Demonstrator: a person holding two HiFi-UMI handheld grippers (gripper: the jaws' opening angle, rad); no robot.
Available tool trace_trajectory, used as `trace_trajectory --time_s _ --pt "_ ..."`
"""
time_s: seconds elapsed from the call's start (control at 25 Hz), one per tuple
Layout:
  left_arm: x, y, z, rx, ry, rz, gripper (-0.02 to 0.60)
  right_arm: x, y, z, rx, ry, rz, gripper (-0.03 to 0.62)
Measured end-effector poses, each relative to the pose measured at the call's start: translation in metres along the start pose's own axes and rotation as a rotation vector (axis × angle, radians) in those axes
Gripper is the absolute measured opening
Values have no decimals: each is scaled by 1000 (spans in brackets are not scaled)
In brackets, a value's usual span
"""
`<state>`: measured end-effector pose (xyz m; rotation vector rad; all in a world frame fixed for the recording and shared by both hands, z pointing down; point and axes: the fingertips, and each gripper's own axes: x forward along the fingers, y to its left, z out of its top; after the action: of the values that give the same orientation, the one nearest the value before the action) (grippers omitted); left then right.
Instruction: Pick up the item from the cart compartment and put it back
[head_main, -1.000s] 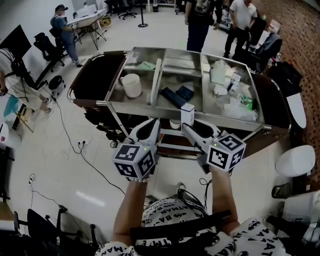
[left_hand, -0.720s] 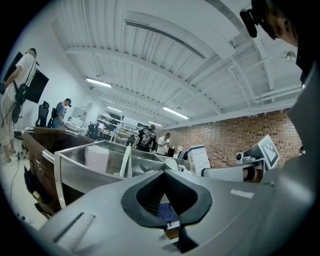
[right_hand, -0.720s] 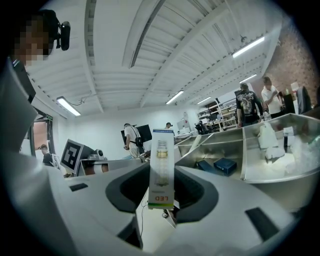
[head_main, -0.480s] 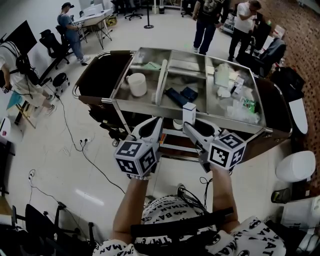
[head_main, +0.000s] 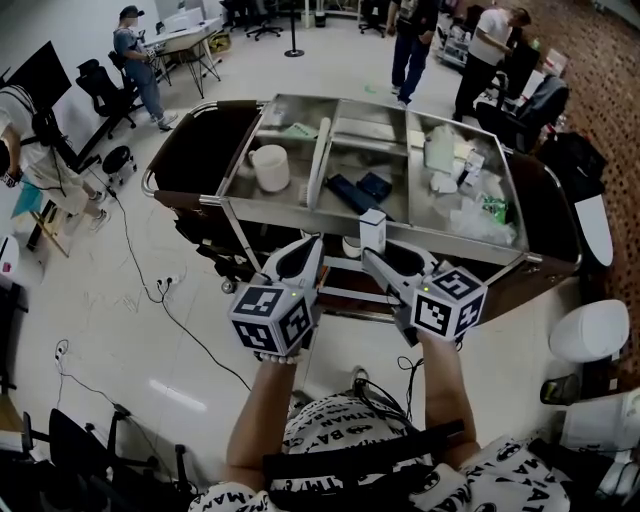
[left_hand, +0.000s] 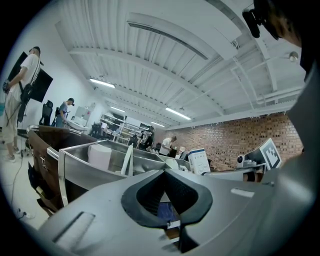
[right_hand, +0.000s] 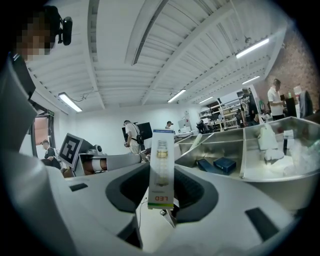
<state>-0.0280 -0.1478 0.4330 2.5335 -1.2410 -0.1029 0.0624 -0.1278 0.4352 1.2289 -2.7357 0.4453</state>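
Observation:
A tall white LED bulb box (head_main: 373, 230) stands upright between the jaws of my right gripper (head_main: 376, 252), which is shut on its lower part. In the right gripper view the box (right_hand: 161, 167) rises from the right gripper (right_hand: 161, 192) in front of the cart. The box hangs just short of the steel cart's near rim (head_main: 300, 212), at the middle compartment. My left gripper (head_main: 306, 248) is beside it on the left, jaws together and empty. In the left gripper view the left gripper (left_hand: 165, 172) has its tips meeting with nothing between them.
The cart's left compartment holds a white cup (head_main: 268, 167), the middle one dark blue items (head_main: 352, 194), the right one white packets and bags (head_main: 455, 190). People stand at the far left (head_main: 135, 55) and behind the cart (head_main: 410, 40). Cables (head_main: 150, 290) trail on the floor.
Both grippers and the box have kept their places. The people behind the cart have walked a little further away.

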Motion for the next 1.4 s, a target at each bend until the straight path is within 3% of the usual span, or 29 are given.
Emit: trace_trajectory --time_s 0.28,0.52,0.8,1.16,1.4 --pt "10 6 16 19 -10 22 0 11 -19 33 -96 49 -18 150" --pt "38 1 39 48 -28 -11 0 30 -57 86 -211 125 -62 150" --pt "76 3 56 29 -33 -38 0 56 -112 138 -251 154 -135 150" --pt "101 23 68 12 -27 -18 0 110 -194 148 -252 330 -206 152" --pt "112 35 75 -6 -9 8 0 149 -245 139 -214 504 -212 158"
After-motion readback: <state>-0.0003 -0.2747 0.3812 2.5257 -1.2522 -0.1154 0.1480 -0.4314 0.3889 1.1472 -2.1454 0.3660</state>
